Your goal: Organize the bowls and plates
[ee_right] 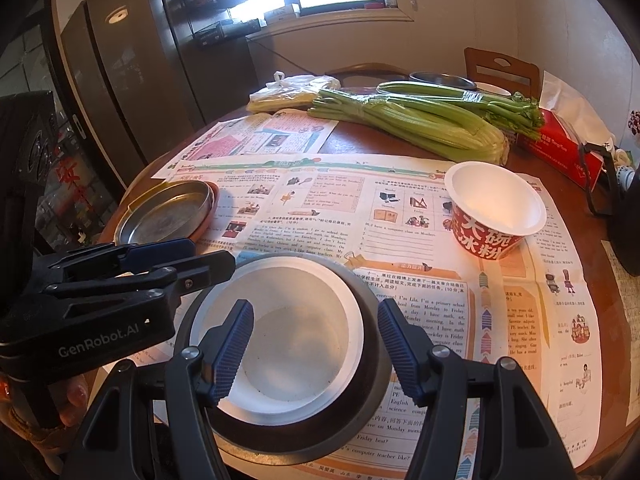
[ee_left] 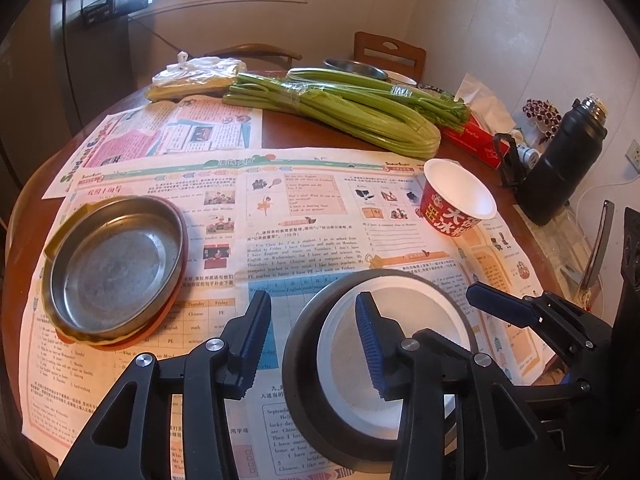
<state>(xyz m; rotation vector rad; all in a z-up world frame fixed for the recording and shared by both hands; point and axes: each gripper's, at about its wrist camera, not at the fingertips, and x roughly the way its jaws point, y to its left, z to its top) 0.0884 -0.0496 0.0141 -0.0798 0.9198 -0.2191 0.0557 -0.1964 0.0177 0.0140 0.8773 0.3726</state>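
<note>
A white bowl (ee_left: 404,316) sits nested inside a grey bowl (ee_left: 308,344) on the newspaper; both show in the right wrist view, white (ee_right: 296,320) in grey (ee_right: 372,364). My left gripper (ee_left: 316,340) is open, straddling the left rim of the nested bowls. My right gripper (ee_right: 316,344) is open, straddling their right rim. A red paper bowl (ee_left: 456,204) stands at the right, also in the right wrist view (ee_right: 496,208). A metal plate (ee_left: 116,264) lies stacked on an orange plate (ee_left: 160,320) at the left, and shows again as (ee_right: 168,212).
Celery bunches (ee_left: 340,108) lie across the back of the round table (ee_left: 16,260). A bagged item (ee_left: 192,76), a red tissue box (ee_left: 476,140), a black thermos (ee_left: 560,164) and a steel bowl (ee_left: 356,68) stand around them. Chairs stand behind.
</note>
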